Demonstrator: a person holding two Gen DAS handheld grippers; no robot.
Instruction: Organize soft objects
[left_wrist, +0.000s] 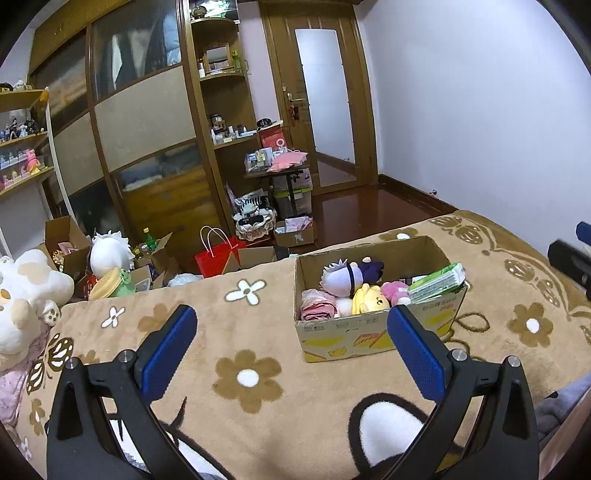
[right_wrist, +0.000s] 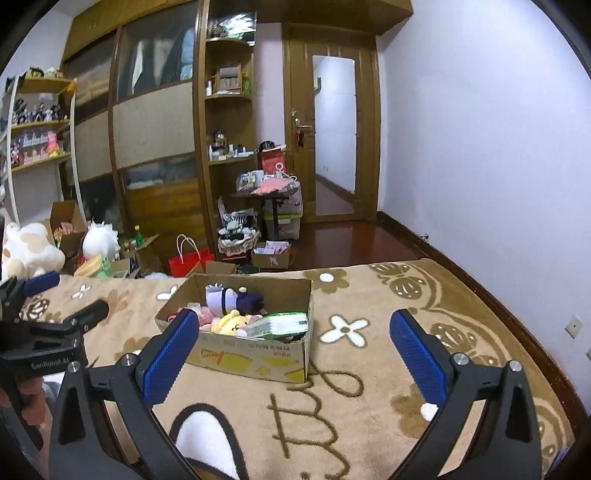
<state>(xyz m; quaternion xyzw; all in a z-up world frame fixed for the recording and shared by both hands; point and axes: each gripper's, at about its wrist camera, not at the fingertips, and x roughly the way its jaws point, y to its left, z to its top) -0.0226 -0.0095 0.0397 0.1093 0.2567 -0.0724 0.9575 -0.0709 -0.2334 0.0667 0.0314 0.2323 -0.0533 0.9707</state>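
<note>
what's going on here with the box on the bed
A person holds a gripper in each hand over a bed covered by a brown flowered blanket. Both the left gripper and right gripper have their jaws open and empty. A cardboard box sits on the blanket, already holding several plush toys, among them a yellow plush and a purple-and-white plush, plus a green pack leaning on its rim. A big white plush lies off to the left, outside the box.

left wrist: faces door | right wrist: likewise | shared: box (left_wrist: 376, 325), perhaps near
</note>
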